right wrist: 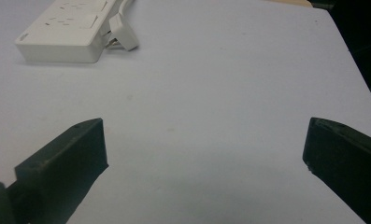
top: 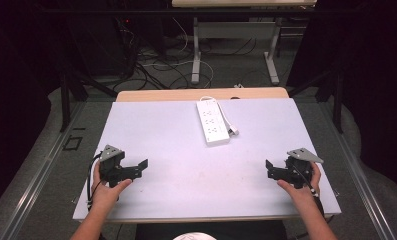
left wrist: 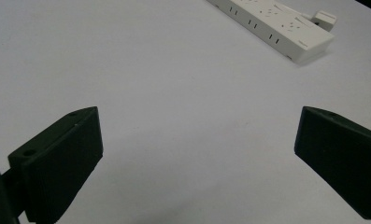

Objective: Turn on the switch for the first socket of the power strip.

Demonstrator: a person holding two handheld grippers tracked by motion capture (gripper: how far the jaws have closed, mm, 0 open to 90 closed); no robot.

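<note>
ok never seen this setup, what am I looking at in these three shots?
No robot arm here: a person holds a handheld two-jaw gripper in each hand. The high view looks down on the white table, with the left gripper and the right gripper near the front edge. The other two pictures come from cameras riding on each gripper, looking along its own black jaws. On the table lies a white power strip with its plug beside it. Both grippers are open and hold nothing.

A white power strip (top: 212, 121) lies flat on the table, well ahead of both grippers and between them, its white plug (top: 233, 132) resting just beside its near end.
</note>
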